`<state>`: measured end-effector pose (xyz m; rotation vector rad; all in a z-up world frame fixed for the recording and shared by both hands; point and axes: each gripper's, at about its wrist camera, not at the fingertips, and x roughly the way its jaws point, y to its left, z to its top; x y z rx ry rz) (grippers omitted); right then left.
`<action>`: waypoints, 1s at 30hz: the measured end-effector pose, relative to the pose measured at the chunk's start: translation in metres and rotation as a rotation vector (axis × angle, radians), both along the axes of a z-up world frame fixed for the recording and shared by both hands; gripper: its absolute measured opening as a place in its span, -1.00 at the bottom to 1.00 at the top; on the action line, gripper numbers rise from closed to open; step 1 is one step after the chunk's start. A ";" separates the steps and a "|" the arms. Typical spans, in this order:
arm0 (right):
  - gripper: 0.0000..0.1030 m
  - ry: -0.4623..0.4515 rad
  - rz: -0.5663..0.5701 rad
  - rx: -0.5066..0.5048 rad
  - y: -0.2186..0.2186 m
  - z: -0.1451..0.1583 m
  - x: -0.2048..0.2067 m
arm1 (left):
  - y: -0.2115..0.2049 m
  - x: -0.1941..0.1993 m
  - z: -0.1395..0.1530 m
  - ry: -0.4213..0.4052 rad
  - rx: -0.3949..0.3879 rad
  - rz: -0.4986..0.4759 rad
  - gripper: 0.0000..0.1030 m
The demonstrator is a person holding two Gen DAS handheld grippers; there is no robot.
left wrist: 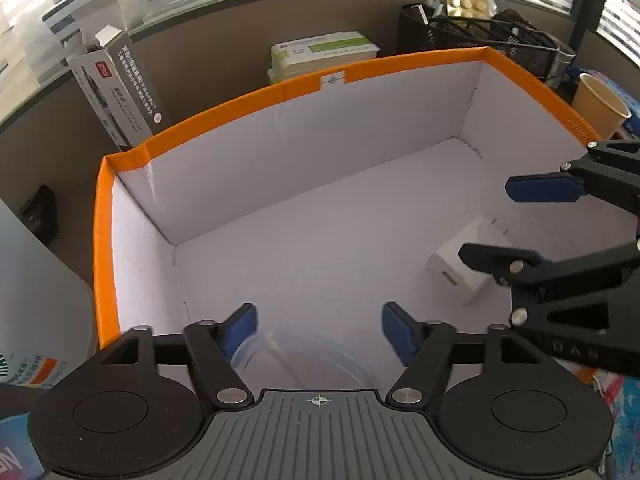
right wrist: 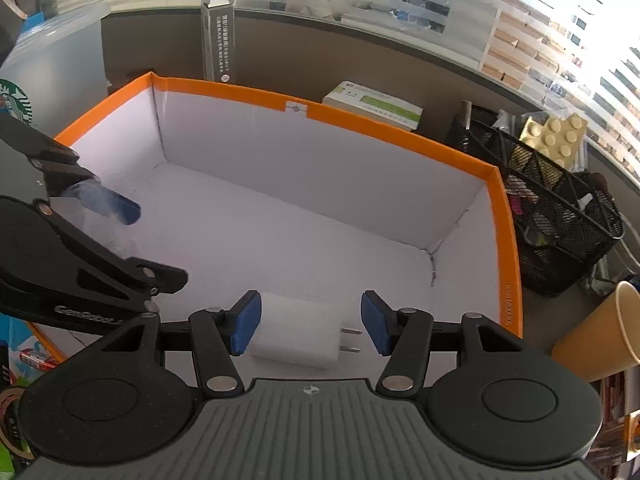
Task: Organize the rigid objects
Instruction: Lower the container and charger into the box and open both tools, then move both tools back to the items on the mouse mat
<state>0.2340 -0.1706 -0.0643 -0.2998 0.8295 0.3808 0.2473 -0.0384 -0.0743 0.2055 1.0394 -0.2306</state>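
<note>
An orange-rimmed box (left wrist: 224,110) with a white inside fills both views (right wrist: 400,126). A white plug charger (right wrist: 296,334) lies on the box floor between the open fingers of my right gripper (right wrist: 311,326); the pads do not touch it. It also shows in the left wrist view (left wrist: 460,268), under the right gripper (left wrist: 492,224). My left gripper (left wrist: 319,334) is over the box with a clear plastic cup (left wrist: 304,360) between its fingers; the left pad touches the cup's rim. The cup also shows faintly in the right wrist view (right wrist: 94,204) at the left gripper (right wrist: 154,244).
Behind the box stand a tall grey carton (left wrist: 120,92), a green-and-white packet stack (left wrist: 324,56) and a black mesh organiser (left wrist: 480,36) holding blister packs. A paper cup (left wrist: 600,104) stands right of the box. A Starbucks item (right wrist: 16,100) is at the left.
</note>
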 end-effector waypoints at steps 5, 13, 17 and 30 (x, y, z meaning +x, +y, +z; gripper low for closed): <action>0.04 -0.023 -0.015 0.020 -0.010 0.010 -0.005 | -0.002 -0.009 0.015 -0.043 -0.017 -0.020 0.59; 0.13 -0.101 -0.034 0.048 -0.016 0.038 -0.025 | 0.012 -0.031 0.052 -0.178 -0.020 0.010 0.92; 0.16 -0.167 -0.034 0.065 -0.019 0.056 -0.047 | 0.029 -0.053 0.075 -0.274 -0.052 0.042 0.92; 0.18 -0.223 0.051 0.233 -0.044 0.049 -0.163 | 0.053 -0.205 0.055 -0.455 -0.135 -0.016 1.00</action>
